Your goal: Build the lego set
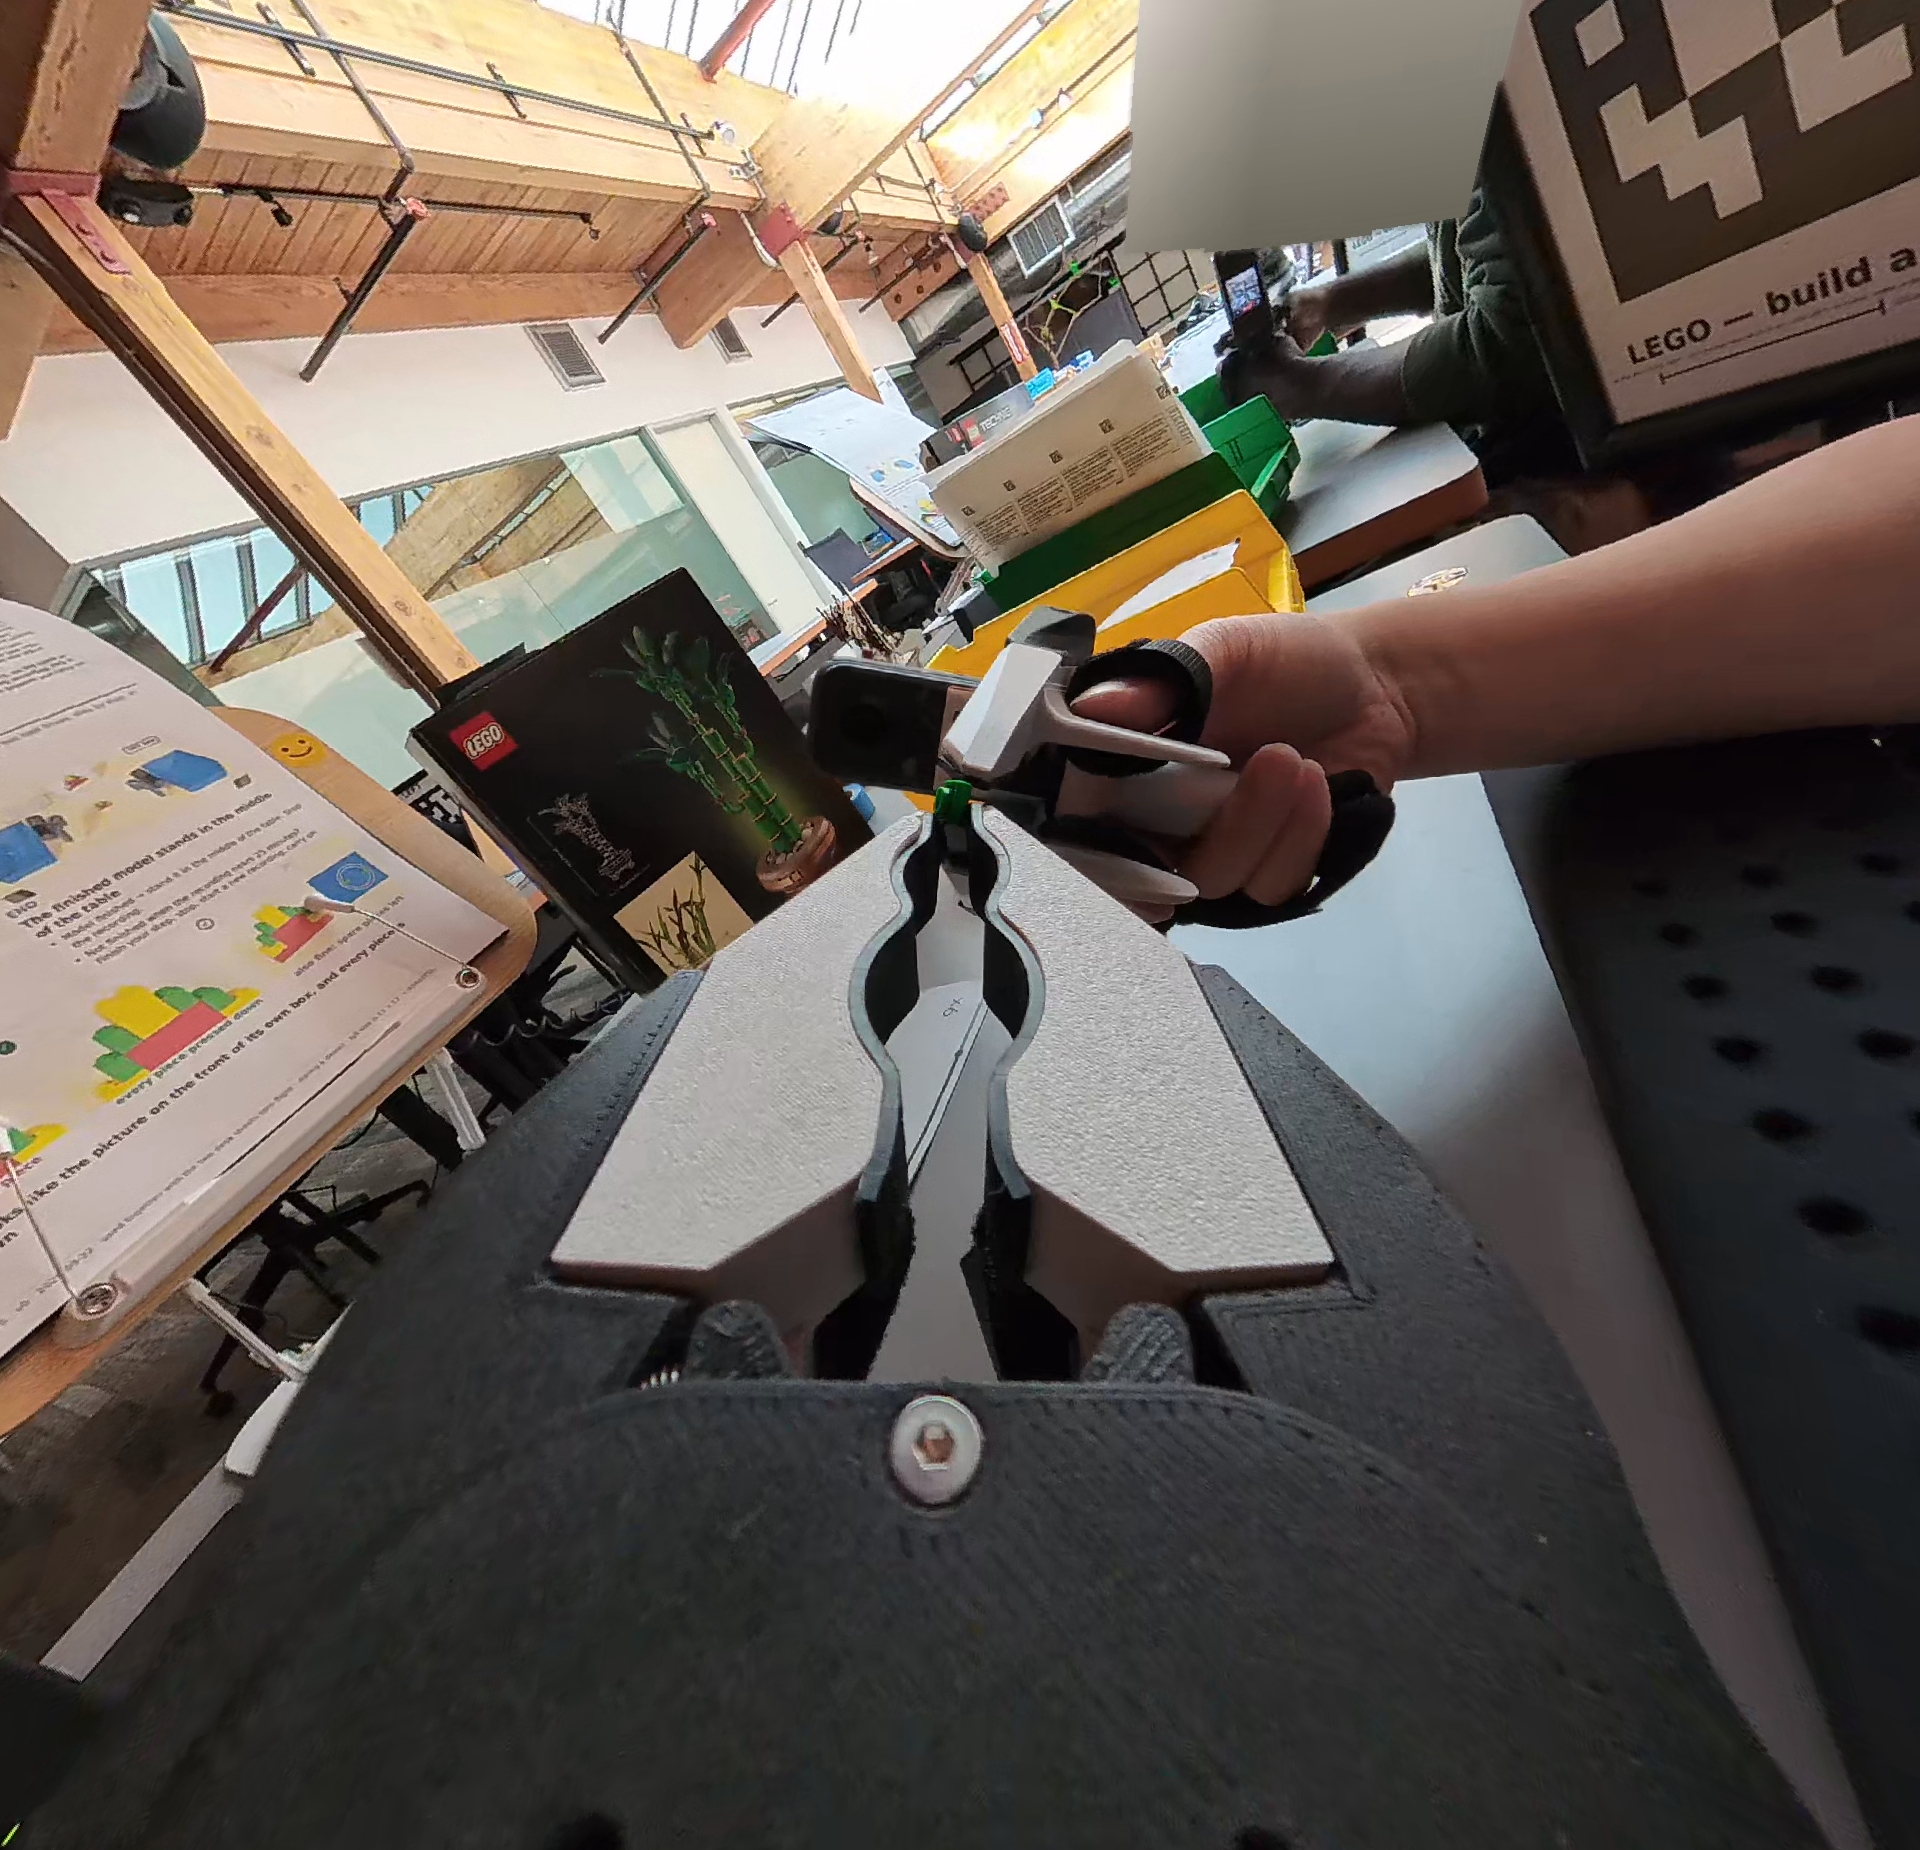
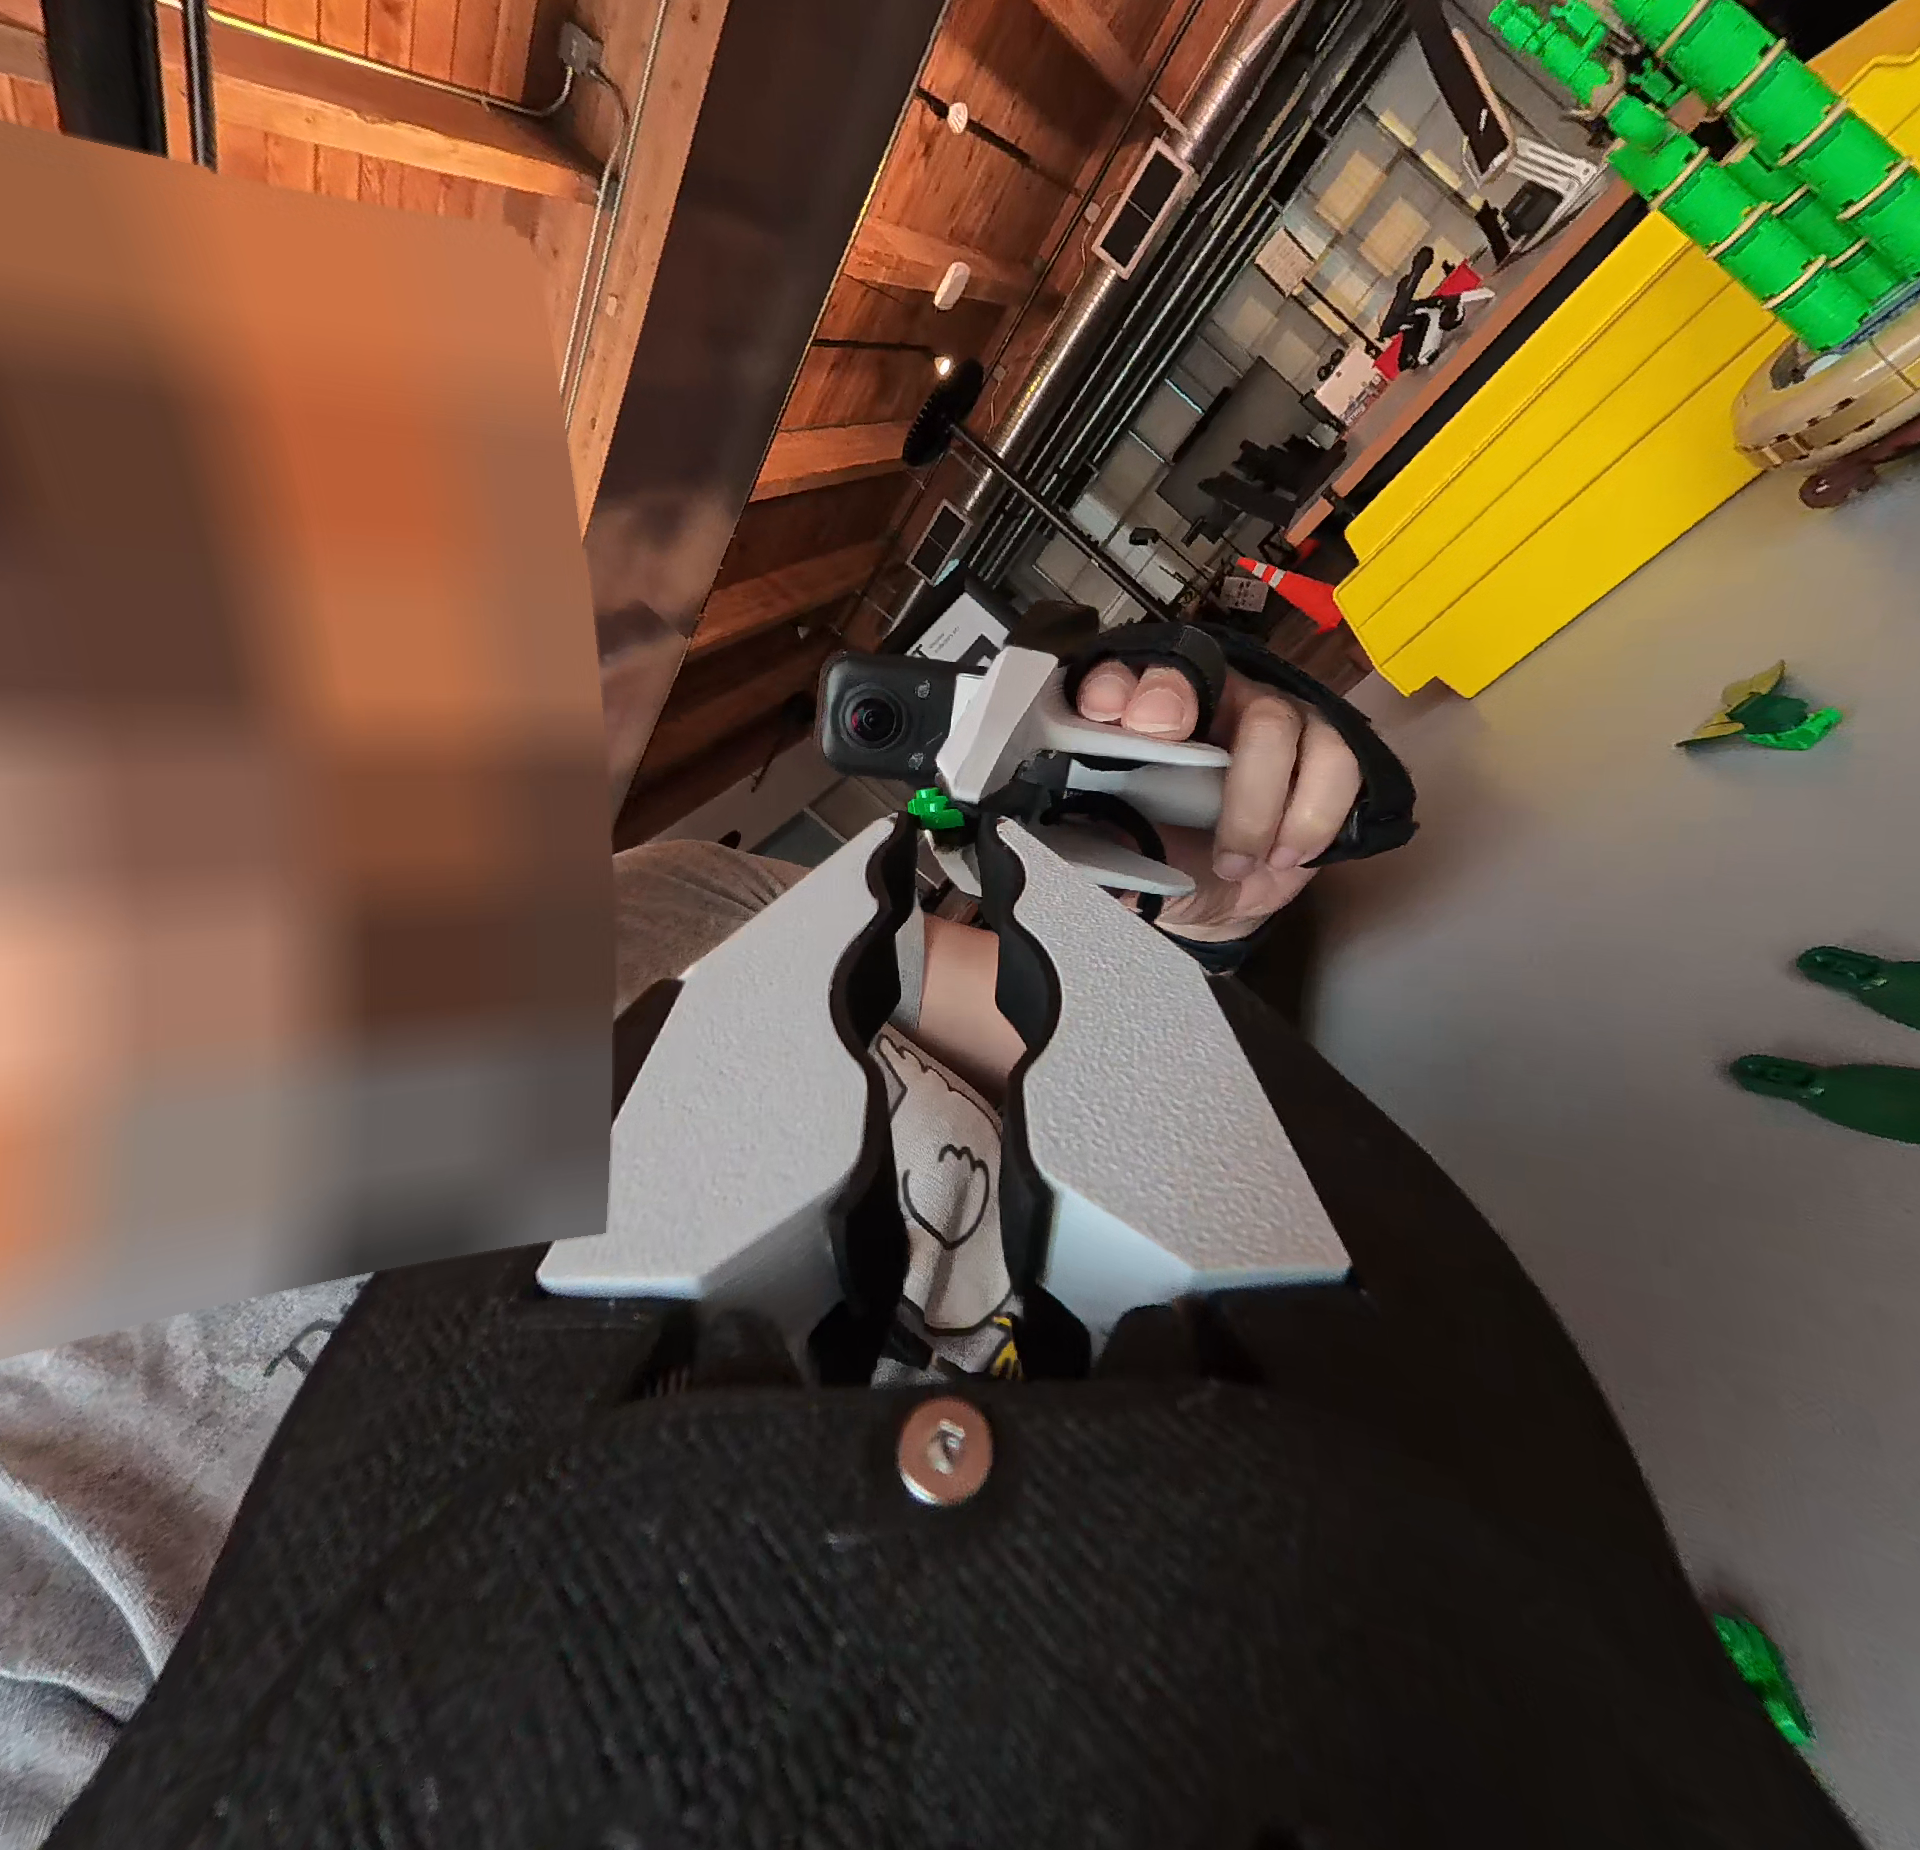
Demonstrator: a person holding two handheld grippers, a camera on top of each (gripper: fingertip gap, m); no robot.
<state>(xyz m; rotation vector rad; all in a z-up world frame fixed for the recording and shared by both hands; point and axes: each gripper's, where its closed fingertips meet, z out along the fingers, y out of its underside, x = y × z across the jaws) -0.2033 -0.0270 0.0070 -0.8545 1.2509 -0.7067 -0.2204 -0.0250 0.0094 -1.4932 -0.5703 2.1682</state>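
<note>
Both grippers, left gripper [image 1: 951,821] and right gripper [image 2: 940,824], met tip to tip, apparently clamped together on one small bright-green plastic lego piece [image 2: 932,808]; likely mid-handover or joining, next needing steady alignment.

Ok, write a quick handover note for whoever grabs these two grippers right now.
Left gripper: fingertips nearly closed on a small bright green Lego piece, raised above the table.
Right gripper: tips pinching a small green piece too; the two grippers meet tip to tip. Whether it is one piece or two, I cannot tell.
Done: tall green bamboo stalk model stands on its tan base by the yellow bins.
Left: dark green leaf pieces lie loose on the grey table, not yet attached.
</note>
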